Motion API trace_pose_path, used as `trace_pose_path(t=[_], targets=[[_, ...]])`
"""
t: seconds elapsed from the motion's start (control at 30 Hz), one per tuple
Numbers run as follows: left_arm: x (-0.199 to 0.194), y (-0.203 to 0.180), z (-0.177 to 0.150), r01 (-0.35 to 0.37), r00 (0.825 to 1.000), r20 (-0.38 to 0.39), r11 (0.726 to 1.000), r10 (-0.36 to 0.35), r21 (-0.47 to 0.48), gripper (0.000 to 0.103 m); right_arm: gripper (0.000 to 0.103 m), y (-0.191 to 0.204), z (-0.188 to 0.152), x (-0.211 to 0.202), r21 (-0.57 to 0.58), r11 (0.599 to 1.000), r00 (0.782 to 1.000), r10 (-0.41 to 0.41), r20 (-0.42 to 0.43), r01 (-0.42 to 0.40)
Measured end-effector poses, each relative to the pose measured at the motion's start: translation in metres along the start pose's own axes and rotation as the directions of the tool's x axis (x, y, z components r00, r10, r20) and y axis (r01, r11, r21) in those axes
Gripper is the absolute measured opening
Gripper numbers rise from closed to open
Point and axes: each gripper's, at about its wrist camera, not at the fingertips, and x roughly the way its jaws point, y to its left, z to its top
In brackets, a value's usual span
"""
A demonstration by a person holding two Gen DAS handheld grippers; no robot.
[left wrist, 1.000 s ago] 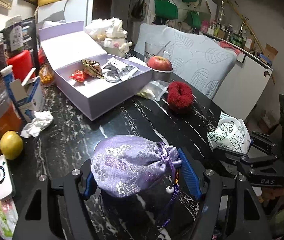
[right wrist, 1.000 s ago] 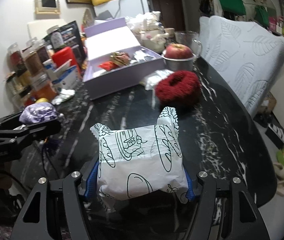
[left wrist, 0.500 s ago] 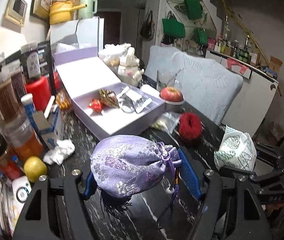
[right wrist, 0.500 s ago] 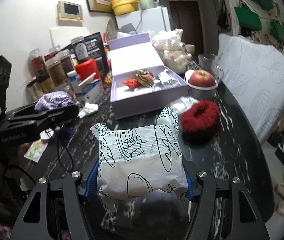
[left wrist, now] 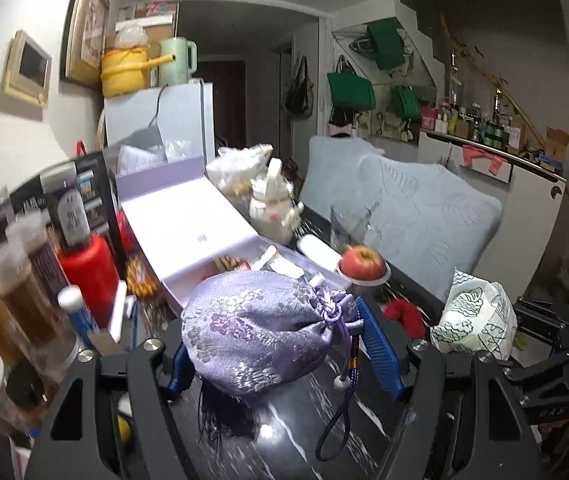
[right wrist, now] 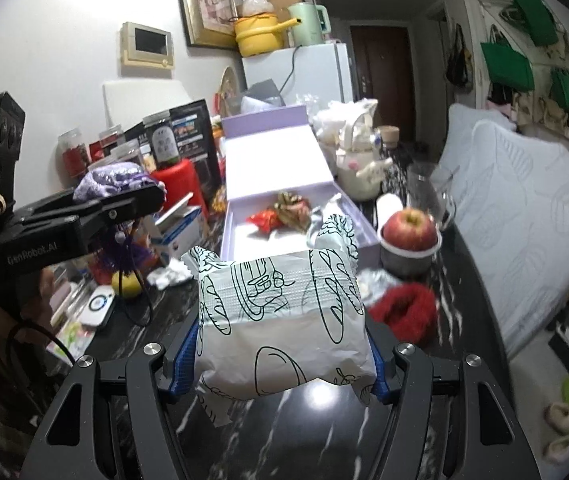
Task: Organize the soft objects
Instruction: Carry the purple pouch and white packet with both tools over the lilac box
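Pouch [left wrist: 260,328] of soft lilac brocade is sitting squeezed between our left gripper [left wrist: 284,344] jaws, above the dark surface [left wrist: 284,432]; light and slippery, we are holding it mid-body. Our right gripper [right wrist: 284,356] is pinching a squashy white packet [right wrist: 280,320]. Box [right wrist: 296,236] contents are partly hidden behind both.

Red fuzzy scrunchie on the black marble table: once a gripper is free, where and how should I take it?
Probably grip the red fuzzy scrunchie across its whole ring from above, fingers straddling the outer edges. It lies flat and soft, so it should compress. Come from the open table side; the apple's grey metal bowl crowds its far side.
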Motion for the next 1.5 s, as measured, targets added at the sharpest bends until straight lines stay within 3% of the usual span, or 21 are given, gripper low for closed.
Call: trace_pose_path(t=[0.3,0.8,1.17,1.5], targets=[[0.022,0.017,0.041,-0.021,0.999,0.048,1.000,0.021,-0.001,0.071,0.066,-0.009,0.045,0.015,-0.041,0.998,0.999,-0.037,0.039,0.039],[0.069,0.040,0.079,-0.104,0.991,0.092,0.994,0.101,0.027,0.071,0.066,-0.023,0.110,0.066,-0.089,0.996,0.998,0.007,0.066,-0.002],[0.125,0.066,0.087,-0.080,0.995,0.054,0.996,0.081,-0.025,0.071,0.066,-0.032,0.148,0.117,-0.090,0.995,0.994,0.042,0.099,-0.033],[0.172,0.102,0.090,-0.165,0.986,0.017,0.984,0.166,-0.060,0.071,0.066,-0.033,0.162,0.171,-0.057,0.995,0.995,0.082,0.060,-0.079]])
